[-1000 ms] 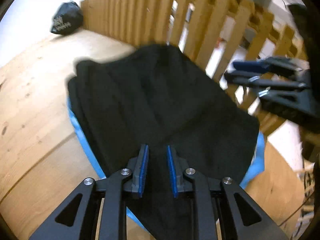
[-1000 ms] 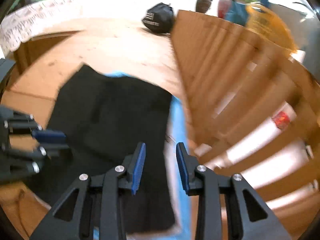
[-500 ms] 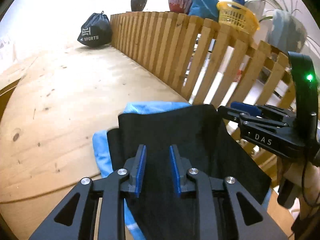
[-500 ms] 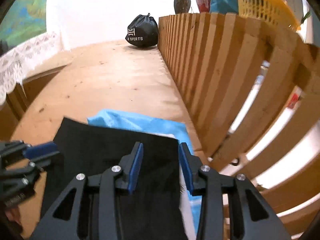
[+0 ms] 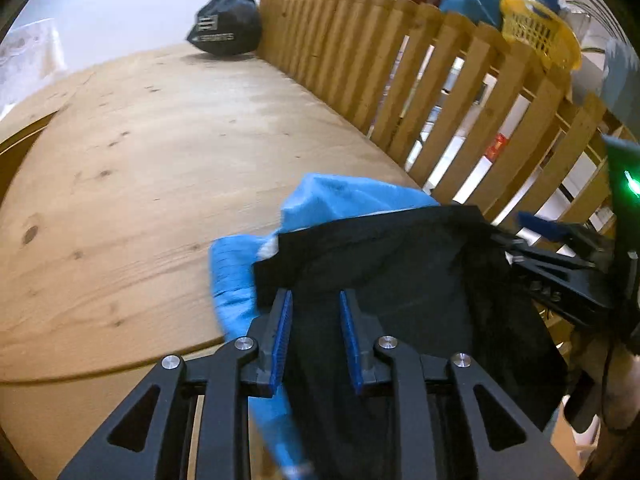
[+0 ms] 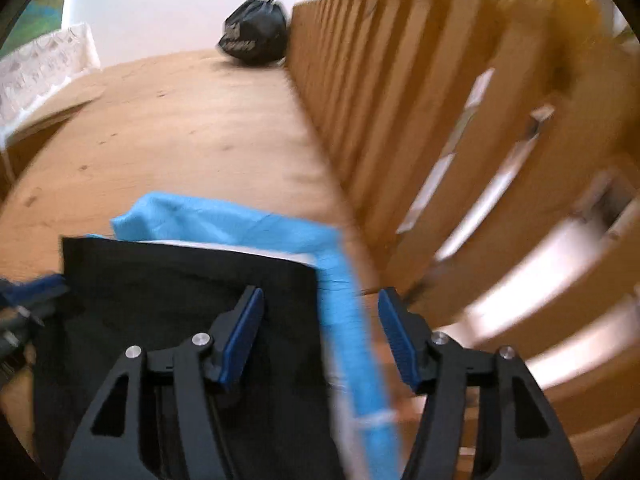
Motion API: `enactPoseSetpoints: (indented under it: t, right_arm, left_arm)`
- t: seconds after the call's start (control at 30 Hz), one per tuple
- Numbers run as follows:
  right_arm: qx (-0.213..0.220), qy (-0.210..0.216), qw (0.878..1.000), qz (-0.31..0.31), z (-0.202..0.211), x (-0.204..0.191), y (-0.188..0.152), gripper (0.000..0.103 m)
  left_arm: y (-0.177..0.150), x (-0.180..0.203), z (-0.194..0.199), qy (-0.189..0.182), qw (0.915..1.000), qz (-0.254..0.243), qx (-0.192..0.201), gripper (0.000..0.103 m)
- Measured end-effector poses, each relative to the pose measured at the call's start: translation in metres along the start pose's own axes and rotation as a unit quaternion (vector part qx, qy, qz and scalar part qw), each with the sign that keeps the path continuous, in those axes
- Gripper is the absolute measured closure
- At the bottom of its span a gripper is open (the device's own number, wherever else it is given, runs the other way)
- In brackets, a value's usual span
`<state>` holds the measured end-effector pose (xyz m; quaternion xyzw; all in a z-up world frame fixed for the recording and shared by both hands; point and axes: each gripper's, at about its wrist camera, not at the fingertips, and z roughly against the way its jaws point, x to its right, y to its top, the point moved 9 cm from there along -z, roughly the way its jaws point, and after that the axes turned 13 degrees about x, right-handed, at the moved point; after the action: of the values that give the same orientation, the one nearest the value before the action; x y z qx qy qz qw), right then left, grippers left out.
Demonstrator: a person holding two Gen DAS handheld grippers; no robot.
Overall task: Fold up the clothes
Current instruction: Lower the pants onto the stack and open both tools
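- Here, in your left wrist view, your left gripper sits over the near edge of the black garment, with dark cloth running between its blue pads; you cannot tell whether they actually pinch it.
- The black garment lies on a blue garment, which sticks out at its far and left edges, both at the near right of the wooden table.
- At the right, your right gripper is at the black garment's far right corner, beside the slatted wooden fence.
- A black sports bag sits at the table's far end.
- In your right wrist view, your right gripper has its jaws spread wide, holding nothing; the blue garment's right edge runs between them, and the black garment lies under the left finger.
- This view is blurred, the fence most of all.
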<state>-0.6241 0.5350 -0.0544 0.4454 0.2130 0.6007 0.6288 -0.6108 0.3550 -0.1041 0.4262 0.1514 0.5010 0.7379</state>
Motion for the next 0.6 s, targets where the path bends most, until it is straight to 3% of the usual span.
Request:
enactPoseSetpoints:
  t: [0.33, 0.47, 0.53, 0.6]
  right_arm:
    - [0.0, 0.049, 0.999, -0.003, 0.125, -0.006, -0.041, 0.043]
    - [0.0, 0.077, 0.995, -0.059, 0.17, -0.014, -0.064, 0.043]
    - [0.002, 0.094, 0.992, -0.087, 0.196, -0.02, -0.076, 0.043]
    - [0.013, 0.097, 0.99, -0.098, 0.231, -0.025, -0.087, 0.043]
  left_arm:
    - [-0.026, 0.006, 0.098, -0.004, 0.9994, -0.033, -0.001, 0.055]
    - [-0.033, 0.024, 0.147, -0.018, 0.9983, -0.053, 0.015, 0.048]
    - [-0.039, 0.036, 0.174, -0.021, 0.9968, -0.073, 0.025, 0.036]
    - [-0.05, 0.046, 0.204, -0.019, 0.995, -0.093, 0.033, 0.033]
